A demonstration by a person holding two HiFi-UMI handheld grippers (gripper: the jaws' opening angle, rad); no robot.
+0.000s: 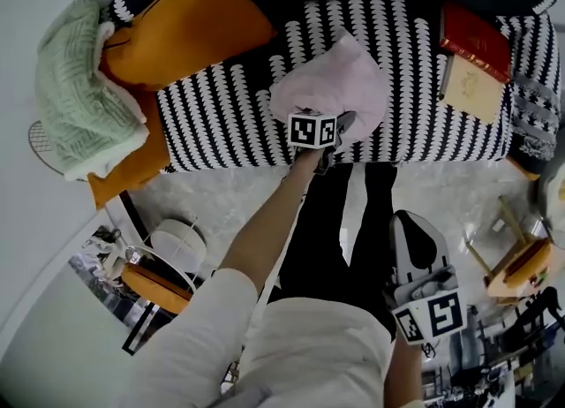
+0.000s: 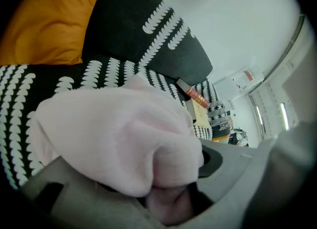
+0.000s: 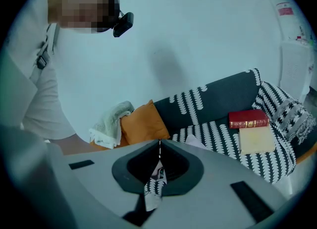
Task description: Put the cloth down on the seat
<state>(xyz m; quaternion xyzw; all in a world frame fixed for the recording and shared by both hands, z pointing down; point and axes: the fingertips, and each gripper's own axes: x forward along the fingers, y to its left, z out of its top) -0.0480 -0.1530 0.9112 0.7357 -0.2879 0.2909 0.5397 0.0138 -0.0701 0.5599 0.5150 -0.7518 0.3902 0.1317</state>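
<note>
A pale pink cloth [image 1: 331, 88] lies bunched on the black-and-white patterned seat [image 1: 441, 124] of a sofa, near its front edge. My left gripper [image 1: 342, 128] is at the cloth's near side. In the left gripper view the cloth [image 2: 124, 139] bulges between the spread jaws of that gripper [image 2: 146, 188], and part of the right jaw's dark pad shows bare. My right gripper [image 1: 415, 225] hangs low beside the person's leg, away from the sofa. In its own view the right gripper [image 3: 159, 146] has its jaws meeting in a line, with nothing in them. The cloth [image 3: 195, 141] shows just beyond them.
Orange cushions [image 1: 190, 26] and a green knitted blanket [image 1: 79, 88] fill the sofa's left end. A red book [image 1: 477, 40] and a tan book [image 1: 474, 88] lie at the seat's right. On the floor are a round white object [image 1: 177, 243] and a wooden stool [image 1: 521, 260].
</note>
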